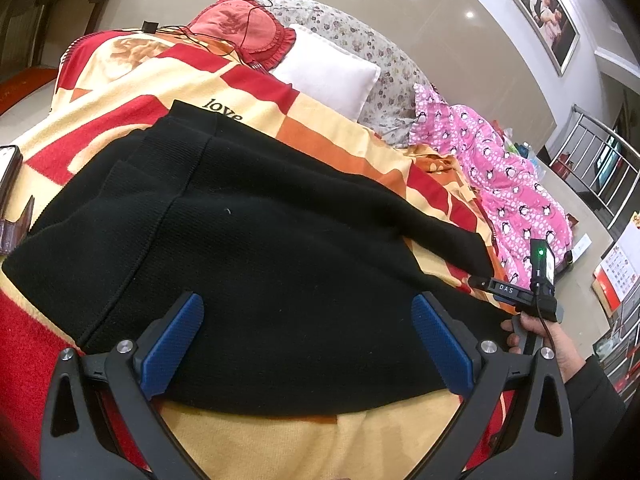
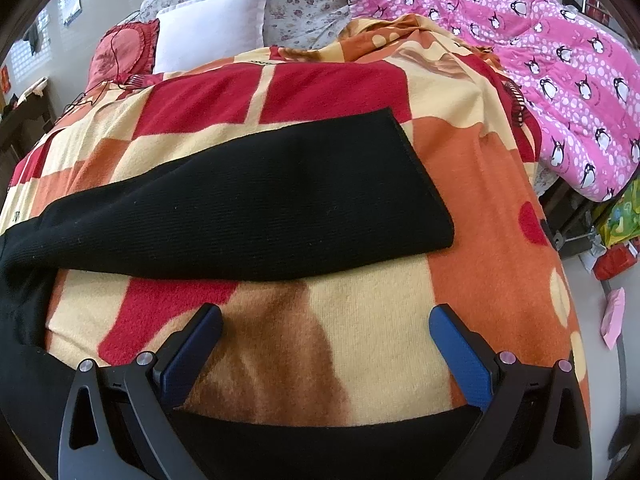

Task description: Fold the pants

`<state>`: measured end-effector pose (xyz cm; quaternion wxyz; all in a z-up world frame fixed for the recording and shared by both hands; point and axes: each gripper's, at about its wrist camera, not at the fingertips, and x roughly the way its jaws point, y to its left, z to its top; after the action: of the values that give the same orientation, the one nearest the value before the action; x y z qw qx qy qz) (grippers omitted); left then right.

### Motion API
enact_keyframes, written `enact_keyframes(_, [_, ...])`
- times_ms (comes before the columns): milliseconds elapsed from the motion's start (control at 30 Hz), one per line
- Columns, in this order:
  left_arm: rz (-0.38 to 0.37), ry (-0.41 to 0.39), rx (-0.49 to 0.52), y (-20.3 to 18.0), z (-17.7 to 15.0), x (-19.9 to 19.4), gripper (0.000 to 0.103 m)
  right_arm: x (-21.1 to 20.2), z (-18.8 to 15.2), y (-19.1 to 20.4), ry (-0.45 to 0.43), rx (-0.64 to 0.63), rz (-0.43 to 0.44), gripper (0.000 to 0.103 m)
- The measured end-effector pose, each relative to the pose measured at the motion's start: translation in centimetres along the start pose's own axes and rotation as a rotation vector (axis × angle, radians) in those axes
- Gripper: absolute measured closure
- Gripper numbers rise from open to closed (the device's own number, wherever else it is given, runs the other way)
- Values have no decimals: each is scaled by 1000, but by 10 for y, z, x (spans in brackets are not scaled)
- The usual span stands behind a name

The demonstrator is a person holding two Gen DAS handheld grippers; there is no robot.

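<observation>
My black knit pants (image 1: 248,248) lie flat on a fuzzy red, orange and cream blanket (image 2: 492,248), ribbed weave and a stitched seam showing. My left gripper (image 1: 308,344) hangs wide open over the near part of them, blue ribbed pads gripping nothing. My right gripper (image 2: 326,354) is spread wide too, over bare blanket, with one leg (image 2: 256,204) lying just past it, hem squared off to the right. Only the left view shows my right hand (image 1: 552,340). A white pillow (image 2: 212,26) and pink penguin quilt (image 2: 560,64) sit far back.
</observation>
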<state>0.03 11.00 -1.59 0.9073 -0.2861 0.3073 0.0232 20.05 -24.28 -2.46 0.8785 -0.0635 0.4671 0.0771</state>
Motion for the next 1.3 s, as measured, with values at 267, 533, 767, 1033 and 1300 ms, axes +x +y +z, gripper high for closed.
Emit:
enact_keyframes(267, [15,5,14,-2,-1,1,0,0,0,-1,-1,-4,6,1])
enact_keyframes(533, [-2,-1,1,0,0,0,0,0,0,-2,-1,-6,7,1])
enact_keyframes(767, [-4,-1,0,0,0,0,0,0,0,-2,-2,-5,7,1])
enact_keyframes(1033, [-7,-2,-3,1,0,-1,0,0,0,-3,-2,-5,8,1])
enact_keyframes(1300, [-13,-4,-6,1,1,-2,0,0,0,-3,-2,-6,8,1])
